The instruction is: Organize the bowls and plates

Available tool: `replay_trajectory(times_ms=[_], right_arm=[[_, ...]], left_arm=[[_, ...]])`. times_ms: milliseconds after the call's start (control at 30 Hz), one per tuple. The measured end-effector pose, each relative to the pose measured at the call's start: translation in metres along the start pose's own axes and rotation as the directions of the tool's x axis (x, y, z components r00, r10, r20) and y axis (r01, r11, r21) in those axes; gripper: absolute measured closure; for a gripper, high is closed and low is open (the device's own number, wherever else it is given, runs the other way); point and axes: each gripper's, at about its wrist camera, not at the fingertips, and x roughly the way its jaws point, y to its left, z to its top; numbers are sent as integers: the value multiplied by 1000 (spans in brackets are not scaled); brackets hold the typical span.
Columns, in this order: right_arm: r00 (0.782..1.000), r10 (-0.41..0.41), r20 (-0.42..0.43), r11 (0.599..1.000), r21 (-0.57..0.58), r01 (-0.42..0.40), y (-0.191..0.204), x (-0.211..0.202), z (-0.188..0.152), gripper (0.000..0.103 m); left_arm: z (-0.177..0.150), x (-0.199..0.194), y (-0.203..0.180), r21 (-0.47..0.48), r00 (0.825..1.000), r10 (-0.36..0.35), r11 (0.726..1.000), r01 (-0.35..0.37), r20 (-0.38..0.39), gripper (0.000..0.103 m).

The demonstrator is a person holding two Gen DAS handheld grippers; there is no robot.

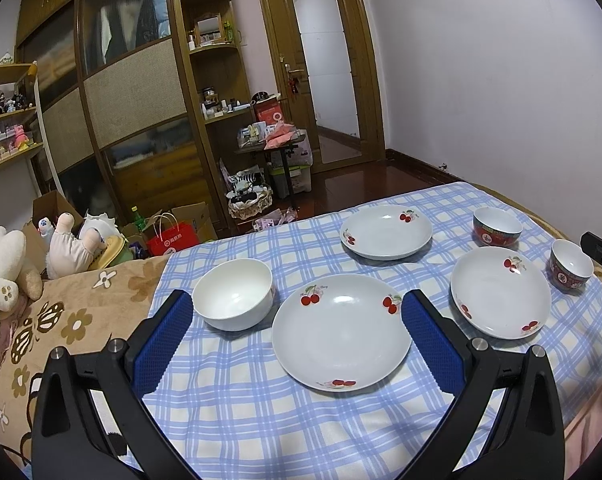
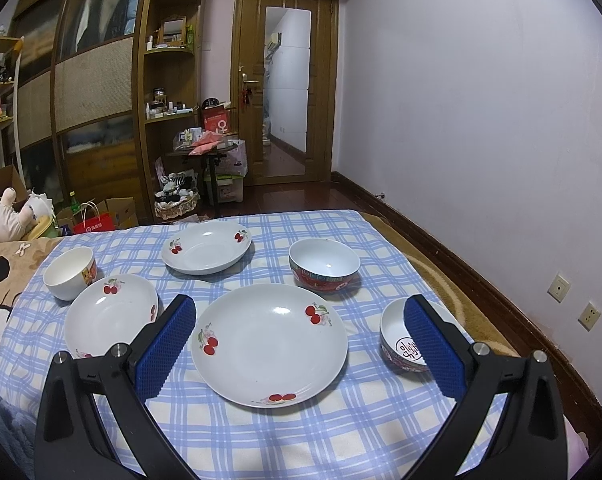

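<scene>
Three white cherry-print plates and three bowls lie on a blue checked cloth. In the left wrist view my left gripper is open and empty, above the near-left plate, with a white bowl by its left finger. The far plate, the right plate and two red-patterned bowls lie beyond. In the right wrist view my right gripper is open and empty above the right plate. The small red bowl sits partly behind its right finger.
The cloth covers a bed with a brown flowered blanket and plush toys at the left. A wall runs along the right. Wardrobe, shelves, boxes and a door stand beyond the bed's far edge.
</scene>
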Motion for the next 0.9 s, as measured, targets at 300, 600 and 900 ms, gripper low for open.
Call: replay_trajectory(times_ms=[300, 600, 900], right_arm=[[1000, -1, -1, 1000, 0, 1, 0, 0, 0, 0], [1000, -1, 0, 1000, -1, 1, 1, 0, 0, 0], [1000, -1, 0, 1000, -1, 1, 0, 0, 0, 0]], left_arm=[[0, -1, -2, 2, 1000, 0, 1000, 0, -1, 1], [0, 0, -3, 3, 1000, 1, 1000, -1, -1, 1], [0, -1, -3, 2, 1000, 2, 1000, -2, -4, 1]])
